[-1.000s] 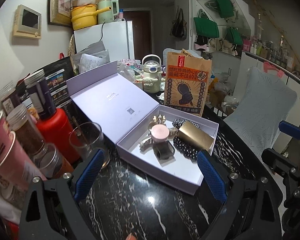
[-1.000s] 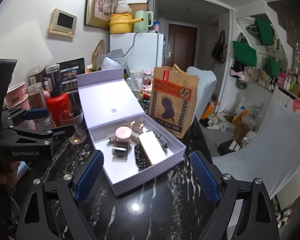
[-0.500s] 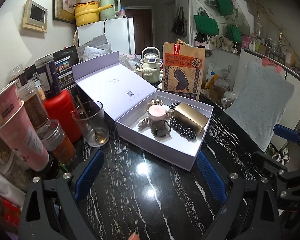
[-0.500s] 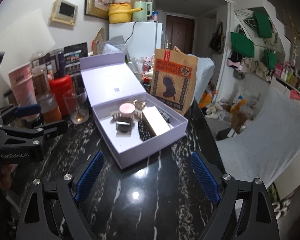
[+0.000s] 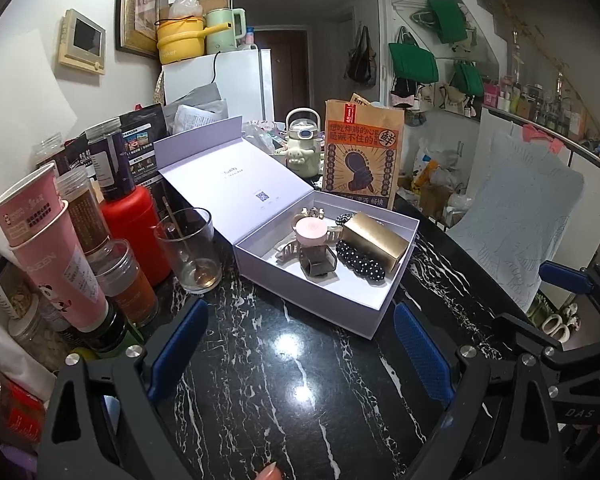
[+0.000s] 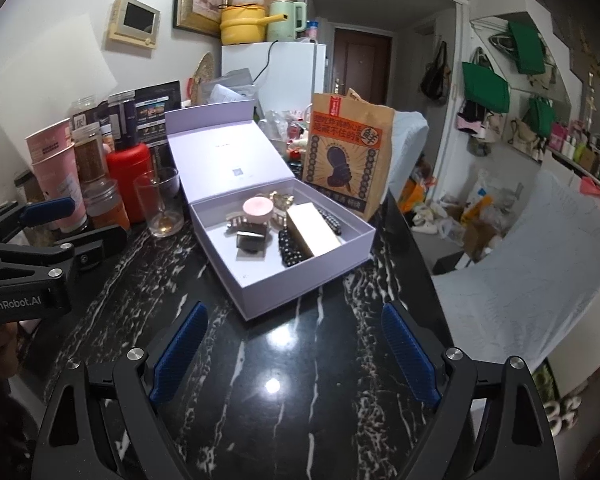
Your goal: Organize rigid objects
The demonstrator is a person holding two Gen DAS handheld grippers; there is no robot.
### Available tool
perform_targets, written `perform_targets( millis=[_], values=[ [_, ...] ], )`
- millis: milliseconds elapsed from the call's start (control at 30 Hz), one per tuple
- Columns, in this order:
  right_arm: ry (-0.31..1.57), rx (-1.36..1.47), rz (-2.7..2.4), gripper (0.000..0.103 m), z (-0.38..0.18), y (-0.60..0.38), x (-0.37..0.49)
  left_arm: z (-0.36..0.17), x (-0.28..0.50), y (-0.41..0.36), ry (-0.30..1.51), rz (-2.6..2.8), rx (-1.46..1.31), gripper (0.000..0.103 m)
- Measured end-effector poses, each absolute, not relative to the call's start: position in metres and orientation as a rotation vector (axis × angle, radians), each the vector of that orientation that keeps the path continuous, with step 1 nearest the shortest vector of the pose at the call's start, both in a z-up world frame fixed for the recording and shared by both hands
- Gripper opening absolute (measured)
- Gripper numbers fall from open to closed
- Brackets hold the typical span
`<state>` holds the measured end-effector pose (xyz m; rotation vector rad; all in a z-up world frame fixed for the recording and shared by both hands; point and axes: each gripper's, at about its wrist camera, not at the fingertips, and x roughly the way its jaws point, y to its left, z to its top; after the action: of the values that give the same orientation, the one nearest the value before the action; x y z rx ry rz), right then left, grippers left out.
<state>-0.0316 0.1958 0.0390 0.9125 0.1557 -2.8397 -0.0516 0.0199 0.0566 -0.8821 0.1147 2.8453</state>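
An open lilac box (image 5: pixel 340 312) (image 6: pixel 288 288) sits on the black marble table, its lid folded back. Inside lie a gold rectangular case (image 5: pixel 374 240) (image 6: pixel 312 230), a round pink compact (image 5: pixel 311 230) (image 6: pixel 257 207), a dark hair claw (image 5: pixel 318 262) (image 6: pixel 251 242), a black dotted scrunchie (image 5: pixel 360 266) (image 6: pixel 290 250) and pale clips. My left gripper (image 5: pixel 300 354) is open and empty, in front of the box. My right gripper (image 6: pixel 294 350) is open and empty, also short of the box.
A drinking glass with a spoon (image 5: pixel 188 248) (image 6: pixel 160 204), a red canister (image 5: pixel 134 232), pink paper cups (image 5: pixel 48 248) and jars crowd the left side. A brown paper bag (image 5: pixel 360 156) (image 6: pixel 346 152) stands behind the box. A chair with grey cloth (image 5: pixel 516 216) is at right.
Both grippers have pulled back from the box, which now sits farther away in both views. The box's contents have not moved.
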Motion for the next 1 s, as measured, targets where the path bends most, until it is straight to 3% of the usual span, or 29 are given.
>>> perform_targets(
  millis=[1000],
  values=[
    [0.174,0.942,-2.866,0.09,0.0315,0.1996,-0.0316,0.0466,-0.0526,0.03,0.144,2.786,-0.919,0.095]
  ],
)
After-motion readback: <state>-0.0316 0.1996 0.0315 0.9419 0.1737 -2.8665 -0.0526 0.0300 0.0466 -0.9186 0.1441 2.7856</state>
